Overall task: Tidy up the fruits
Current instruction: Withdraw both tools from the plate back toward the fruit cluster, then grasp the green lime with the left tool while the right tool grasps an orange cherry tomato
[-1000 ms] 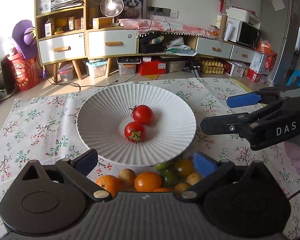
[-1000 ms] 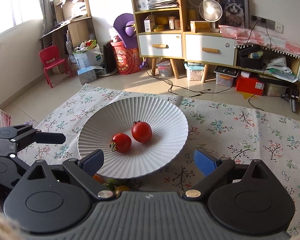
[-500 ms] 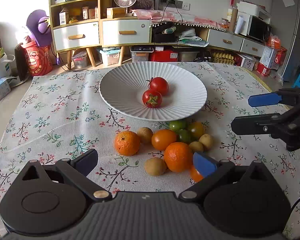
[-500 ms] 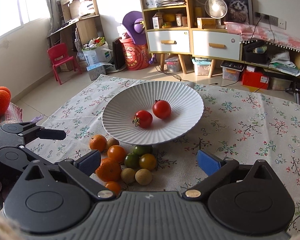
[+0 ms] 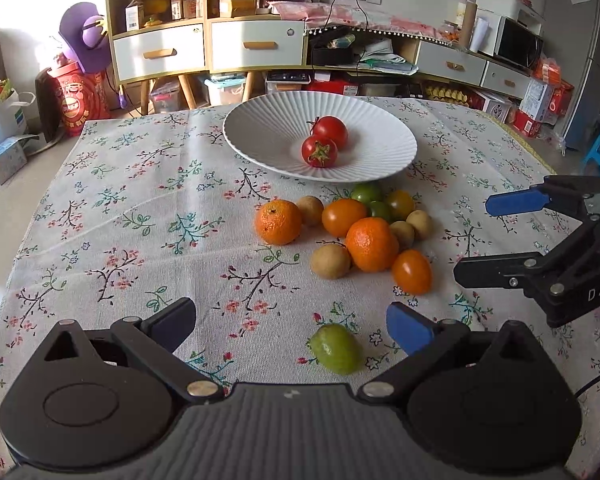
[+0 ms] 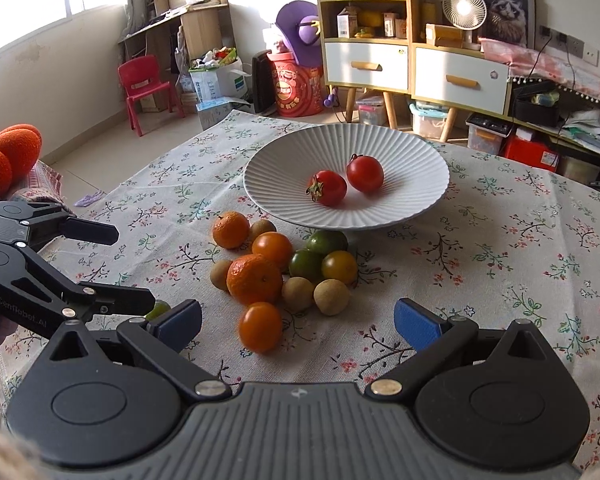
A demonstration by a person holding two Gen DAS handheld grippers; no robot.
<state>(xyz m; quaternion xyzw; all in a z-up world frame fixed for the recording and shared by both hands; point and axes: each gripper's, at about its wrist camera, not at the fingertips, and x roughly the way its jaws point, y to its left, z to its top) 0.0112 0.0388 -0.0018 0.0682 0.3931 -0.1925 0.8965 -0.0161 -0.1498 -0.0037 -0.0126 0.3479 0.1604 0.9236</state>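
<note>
With both the left gripper [image 5: 290, 318] and the right gripper [image 6: 298, 316] held wide open and empty, the smooth orange oval tomato [image 6: 260, 327] nearest the right fingers is best straddled squarely and closed on gently for transfer to the white ribbed plate [image 6: 276, 204] beyond the loose fruit pile [image 6: 284, 268] on the floral-clothed surface [image 6: 500, 248].

Both black claws [image 5: 290, 322] [image 6: 298, 320] carry blue pads [image 5: 408, 326] (white lettering on the arms).

On the tabletop [image 5: 112, 216] before me the plate [image 5: 260, 136] sits farthest back, two tomatoes [image 5: 320, 151] touching in it. A fruit cluster [image 5: 370, 242] lies just in front of it. One lone fruit [image 5: 336, 347] lies nearer, between my left fingers [image 5: 408, 326].
</note>
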